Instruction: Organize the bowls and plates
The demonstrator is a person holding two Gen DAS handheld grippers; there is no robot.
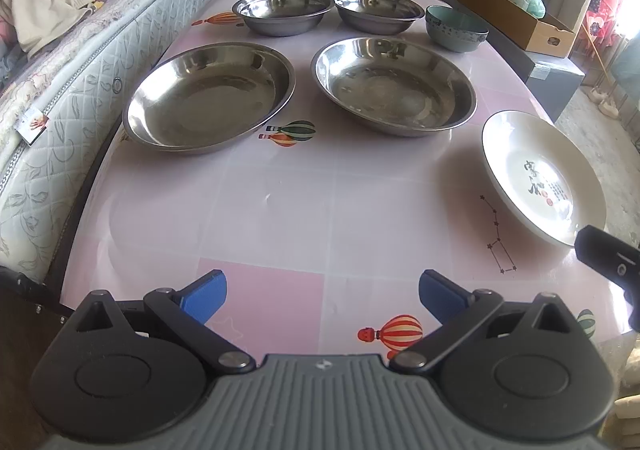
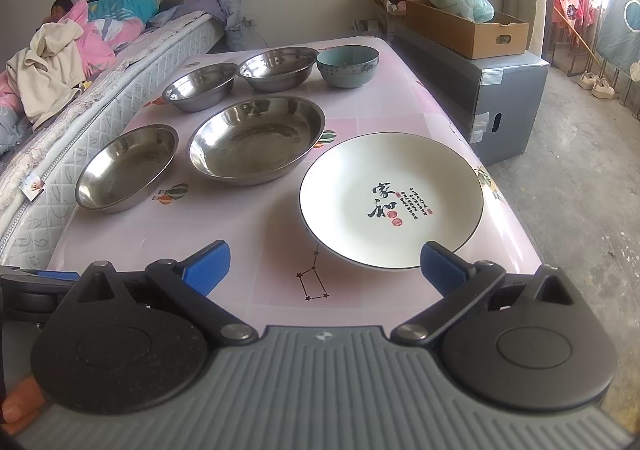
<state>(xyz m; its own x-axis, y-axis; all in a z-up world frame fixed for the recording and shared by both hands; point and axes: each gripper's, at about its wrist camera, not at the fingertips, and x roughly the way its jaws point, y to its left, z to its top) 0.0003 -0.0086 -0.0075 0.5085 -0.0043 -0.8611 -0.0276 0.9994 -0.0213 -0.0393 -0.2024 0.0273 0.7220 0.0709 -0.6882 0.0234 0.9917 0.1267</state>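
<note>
Showing only right-wrist: a fingertip point(image 2: 16, 408) (lower-left); both hand-held grippers point(image 1: 322, 296) point(image 2: 325, 268) spread, near white plate point(image 2: 391, 201).

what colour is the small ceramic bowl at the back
Teal, with a darker speckled rim; ceramic bowl shows best in the right wrist view.

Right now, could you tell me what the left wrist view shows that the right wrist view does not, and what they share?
Only the left wrist view shows the left claw, open, and a black part of the other tool at its right edge. Only the right wrist view shows the right claw, open, the white plate's calligraphy facing the camera, and shoes on the floor. Both show the white plate, four steel dishes and the teal bowl on the table.
</note>
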